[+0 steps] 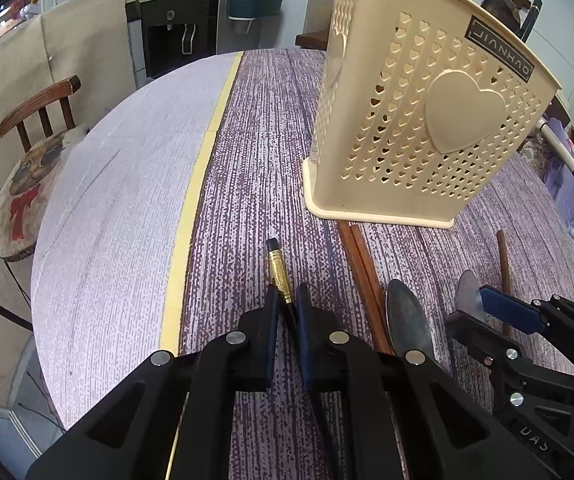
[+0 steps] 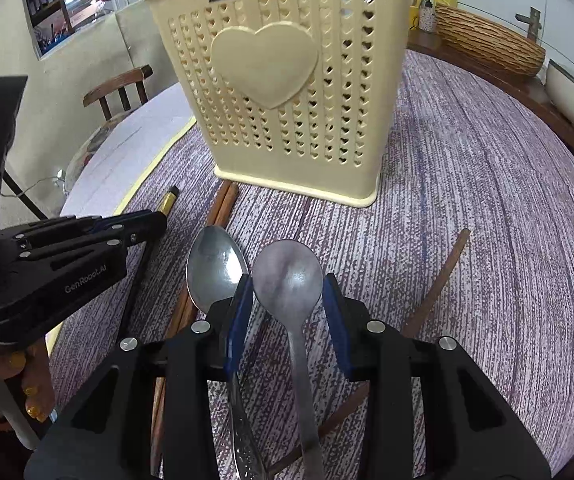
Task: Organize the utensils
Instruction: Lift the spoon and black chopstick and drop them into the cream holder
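A cream utensil holder (image 1: 419,120) with heart holes stands upright on the purple tablecloth; it also shows in the right wrist view (image 2: 287,92). My left gripper (image 1: 285,300) is shut on a black chopstick with a gold tip (image 1: 278,270), which lies low on the cloth. My right gripper (image 2: 287,292) is open around the bowl of a dull metal spoon (image 2: 287,276) that lies on the cloth. A shinier spoon (image 2: 215,268) lies just left of it. A pair of brown chopsticks (image 2: 223,204) lies between the grippers. A single brown chopstick (image 2: 443,276) lies to the right.
The round table's pale bare part (image 1: 119,208) lies left of a yellow cloth border. A wooden chair (image 1: 35,152) with a cushion stands beyond the left edge. A woven basket (image 2: 487,44) and a pot (image 2: 571,100) sit on a counter at the far right.
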A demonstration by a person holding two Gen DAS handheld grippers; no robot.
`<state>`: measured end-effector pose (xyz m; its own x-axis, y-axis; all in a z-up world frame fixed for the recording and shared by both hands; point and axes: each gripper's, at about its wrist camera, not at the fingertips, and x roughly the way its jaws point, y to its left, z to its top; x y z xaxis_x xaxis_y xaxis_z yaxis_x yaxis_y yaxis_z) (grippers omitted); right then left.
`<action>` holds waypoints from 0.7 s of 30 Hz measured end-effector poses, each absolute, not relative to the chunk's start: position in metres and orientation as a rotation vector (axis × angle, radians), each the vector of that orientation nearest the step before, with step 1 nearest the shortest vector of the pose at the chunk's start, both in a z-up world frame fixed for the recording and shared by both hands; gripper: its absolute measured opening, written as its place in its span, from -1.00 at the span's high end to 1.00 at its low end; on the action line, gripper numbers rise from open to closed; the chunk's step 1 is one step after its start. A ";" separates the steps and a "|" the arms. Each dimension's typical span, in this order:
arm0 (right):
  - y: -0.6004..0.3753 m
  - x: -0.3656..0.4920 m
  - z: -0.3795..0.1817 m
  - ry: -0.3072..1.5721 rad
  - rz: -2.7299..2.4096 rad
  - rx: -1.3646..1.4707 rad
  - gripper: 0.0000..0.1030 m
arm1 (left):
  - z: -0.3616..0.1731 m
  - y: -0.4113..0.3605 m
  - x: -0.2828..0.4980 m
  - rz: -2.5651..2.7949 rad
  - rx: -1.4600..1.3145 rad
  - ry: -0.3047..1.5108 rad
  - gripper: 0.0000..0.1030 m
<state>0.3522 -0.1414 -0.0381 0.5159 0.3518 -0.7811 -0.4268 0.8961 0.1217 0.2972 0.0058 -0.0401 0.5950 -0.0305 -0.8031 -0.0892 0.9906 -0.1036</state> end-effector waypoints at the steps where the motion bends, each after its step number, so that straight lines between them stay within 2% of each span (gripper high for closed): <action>1: -0.144 0.351 -0.036 0.909 0.467 -0.075 0.28 | -0.039 0.007 0.298 0.030 -0.149 0.932 0.83; 9: -0.174 0.333 -0.006 0.799 0.441 0.037 0.28 | -0.007 0.005 0.291 -0.008 -0.184 0.841 0.85; 21: -0.197 0.308 0.044 0.670 0.418 0.076 0.29 | 0.072 -0.006 0.256 -0.054 -0.156 0.607 0.85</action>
